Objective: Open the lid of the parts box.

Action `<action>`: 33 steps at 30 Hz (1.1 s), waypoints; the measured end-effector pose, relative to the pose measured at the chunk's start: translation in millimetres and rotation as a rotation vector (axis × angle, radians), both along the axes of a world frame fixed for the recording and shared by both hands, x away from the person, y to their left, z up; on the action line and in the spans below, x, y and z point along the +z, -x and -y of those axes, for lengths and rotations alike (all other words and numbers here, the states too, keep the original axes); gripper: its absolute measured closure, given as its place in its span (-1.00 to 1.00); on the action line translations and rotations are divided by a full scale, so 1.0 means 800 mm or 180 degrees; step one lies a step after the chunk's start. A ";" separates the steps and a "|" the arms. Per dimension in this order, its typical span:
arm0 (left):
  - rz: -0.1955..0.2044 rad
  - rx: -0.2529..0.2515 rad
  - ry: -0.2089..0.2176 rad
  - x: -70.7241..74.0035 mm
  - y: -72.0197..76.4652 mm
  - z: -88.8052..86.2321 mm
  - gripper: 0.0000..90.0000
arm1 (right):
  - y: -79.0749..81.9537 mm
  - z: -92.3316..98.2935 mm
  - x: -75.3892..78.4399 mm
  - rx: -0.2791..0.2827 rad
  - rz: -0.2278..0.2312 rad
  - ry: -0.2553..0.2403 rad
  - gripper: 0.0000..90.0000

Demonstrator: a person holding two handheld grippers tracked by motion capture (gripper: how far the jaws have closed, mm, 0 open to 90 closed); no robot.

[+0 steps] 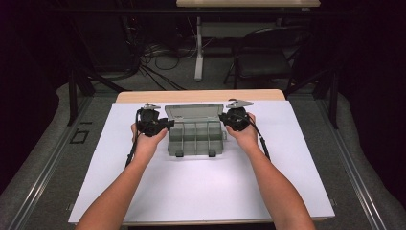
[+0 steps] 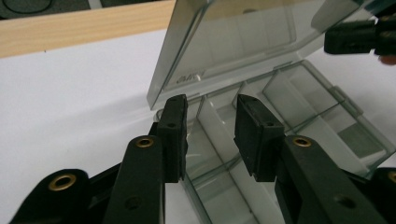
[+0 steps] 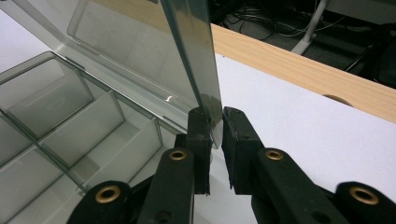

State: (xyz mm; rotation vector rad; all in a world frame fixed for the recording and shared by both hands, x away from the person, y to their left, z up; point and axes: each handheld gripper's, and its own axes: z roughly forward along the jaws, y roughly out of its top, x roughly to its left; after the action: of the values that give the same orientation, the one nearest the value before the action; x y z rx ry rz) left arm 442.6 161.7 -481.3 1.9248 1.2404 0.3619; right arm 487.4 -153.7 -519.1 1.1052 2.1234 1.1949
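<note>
Organizer box (image 1: 196, 135): clear smoky plastic with divided compartments, sitting on the white table sheet (image 1: 201, 182) toward its far edge, just in front of the wooden table strip (image 1: 201, 96). Lid (image 1: 194, 112): raised upright along the box's far side. Left gripper (image 2: 210, 135): at the box's left end, jaws parted and astride the left wall, pads not pressing it. Right gripper (image 3: 215, 140): at the box's right end, jaws nearly closed, pinching the lid's side edge. Chair (image 1: 268, 57): beyond the box, off the table.
</note>
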 end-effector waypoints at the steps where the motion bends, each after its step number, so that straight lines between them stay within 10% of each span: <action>1: -0.0029 0.0001 -0.0006 -0.002 0.000 0.000 0.41 | 0.000 0.000 0.000 0.0003 0.0004 0.0004 0.82; 18: -0.0492 -0.0062 -0.0295 -0.044 0.000 0.000 0.32 | 0.000 0.000 0.000 -0.0011 0.0001 0.0015 0.83; 33: -0.0607 -0.0044 -0.0466 -0.078 -0.002 0.013 0.49 | 0.000 -0.001 0.000 -0.0039 0.0002 0.0003 0.83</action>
State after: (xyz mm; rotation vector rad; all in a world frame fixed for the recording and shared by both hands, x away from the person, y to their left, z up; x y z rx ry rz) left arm 443.9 151.0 -543.4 2.1320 1.3544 0.2731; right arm 487.3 -153.1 -519.5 1.1159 2.1136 1.1885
